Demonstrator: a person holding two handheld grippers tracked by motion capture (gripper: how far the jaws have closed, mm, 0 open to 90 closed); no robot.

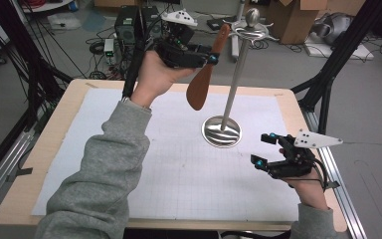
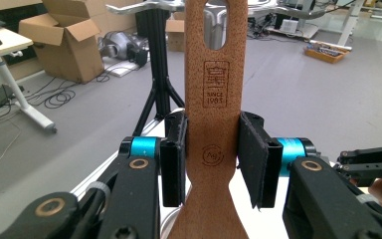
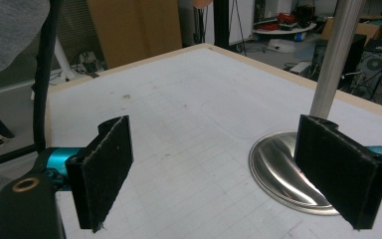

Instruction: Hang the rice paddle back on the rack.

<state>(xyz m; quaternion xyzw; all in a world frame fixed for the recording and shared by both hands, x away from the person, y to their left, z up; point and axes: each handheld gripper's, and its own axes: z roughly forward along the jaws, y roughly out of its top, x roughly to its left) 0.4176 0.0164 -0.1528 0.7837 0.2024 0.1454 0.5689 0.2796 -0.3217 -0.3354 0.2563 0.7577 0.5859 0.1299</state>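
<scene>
Wooden spatula [image 1: 202, 82], flat and grainy, is sitting clamped in your left tongs [image 1: 213, 58] near the chrome stand [image 1: 234, 84]; your right tongs [image 1: 263, 149] are gaping empty.

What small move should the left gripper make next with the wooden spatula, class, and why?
Probably ease the wooden spatula toward the rack's hooks so its handle hole catches one. The left gripper clamps the handle, the hole is close to the hooks but not on them, and the right gripper waits open beside the base.
</scene>
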